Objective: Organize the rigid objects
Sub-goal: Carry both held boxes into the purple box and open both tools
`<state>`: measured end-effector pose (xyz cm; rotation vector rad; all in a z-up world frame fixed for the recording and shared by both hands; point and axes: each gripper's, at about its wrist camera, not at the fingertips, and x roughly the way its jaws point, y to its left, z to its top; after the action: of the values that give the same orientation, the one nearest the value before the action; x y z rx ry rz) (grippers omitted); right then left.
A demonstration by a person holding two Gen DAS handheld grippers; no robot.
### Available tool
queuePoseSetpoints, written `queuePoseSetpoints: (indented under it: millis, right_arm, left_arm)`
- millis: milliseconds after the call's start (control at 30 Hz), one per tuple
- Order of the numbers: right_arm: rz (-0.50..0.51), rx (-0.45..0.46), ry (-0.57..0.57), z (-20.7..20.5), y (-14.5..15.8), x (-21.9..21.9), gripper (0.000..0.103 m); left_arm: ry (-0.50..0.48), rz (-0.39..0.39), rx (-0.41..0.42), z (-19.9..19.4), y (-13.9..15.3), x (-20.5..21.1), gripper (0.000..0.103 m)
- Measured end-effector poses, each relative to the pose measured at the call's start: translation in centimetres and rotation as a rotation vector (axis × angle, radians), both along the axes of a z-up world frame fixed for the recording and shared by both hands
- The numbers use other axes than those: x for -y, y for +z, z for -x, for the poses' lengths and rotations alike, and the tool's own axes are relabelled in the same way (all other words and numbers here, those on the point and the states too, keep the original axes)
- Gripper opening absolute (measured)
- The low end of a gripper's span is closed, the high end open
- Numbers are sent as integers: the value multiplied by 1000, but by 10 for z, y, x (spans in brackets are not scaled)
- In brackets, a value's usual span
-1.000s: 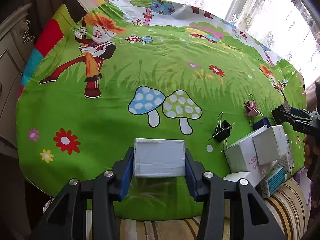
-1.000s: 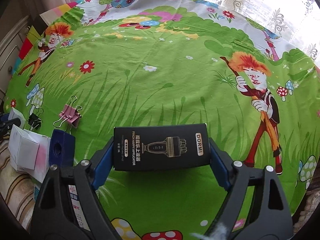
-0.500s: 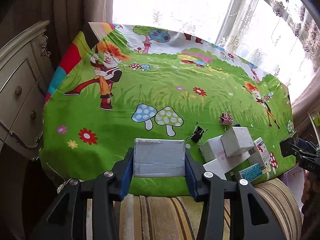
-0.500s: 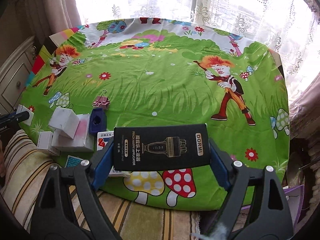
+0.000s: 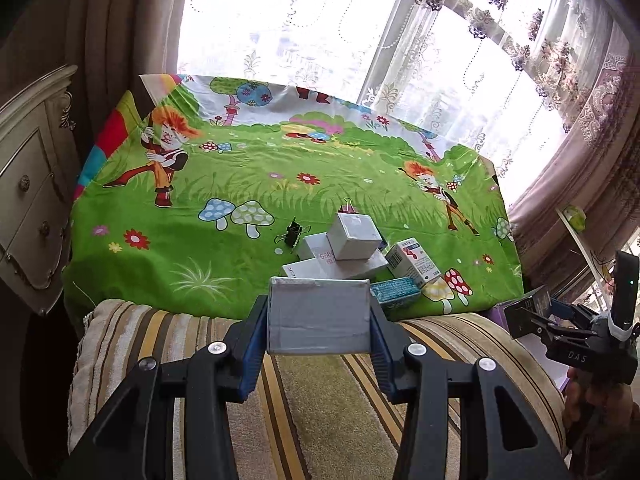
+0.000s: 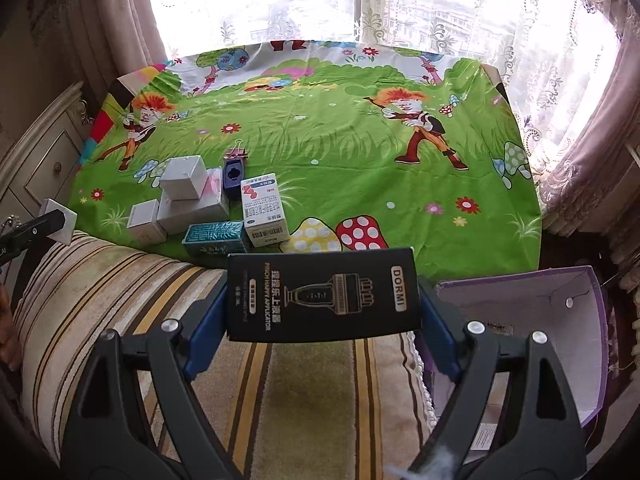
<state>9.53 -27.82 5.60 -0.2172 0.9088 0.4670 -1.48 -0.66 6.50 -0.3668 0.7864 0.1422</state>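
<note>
On my far left stands a cream drawer cabinet (image 5: 28,200), beside the table under its green cartoon cloth (image 5: 240,264). My left gripper (image 5: 319,322) is clamped on a grey box (image 5: 319,320), blue pads pressed against both of its short sides, held above the striped cushion (image 5: 320,408) at the table's near edge. Beyond it on the cloth lies a black binder clip (image 5: 293,235), then the pile of white boxes (image 5: 344,252), one stacked on top, with a pink binder clip (image 5: 349,206) behind, a white medicine box (image 5: 414,262) and a teal box (image 5: 394,292) to the right. My right gripper (image 6: 322,314) is clamped on a black DORMI box (image 6: 322,294), gripped by its ends, above the same cushion. At the far right, just beside the cushion, sits an open purple bin (image 6: 560,344)
</note>
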Motion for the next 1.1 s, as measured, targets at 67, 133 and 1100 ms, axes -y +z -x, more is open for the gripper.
queuePoseSetpoints:
  millis: [67, 133, 1100]
  right_arm:
    - [9, 15, -9, 9, 1, 4, 87]
    - [8, 23, -12, 18, 2, 8, 87]
    - [16, 179, -219, 69, 36, 139, 88]
  left_arm:
    - [-35, 10, 11, 0, 1, 12, 47]
    - [-71, 20, 15, -1, 0, 25, 47]
    - [-539, 75, -30, -36, 8, 202, 47]
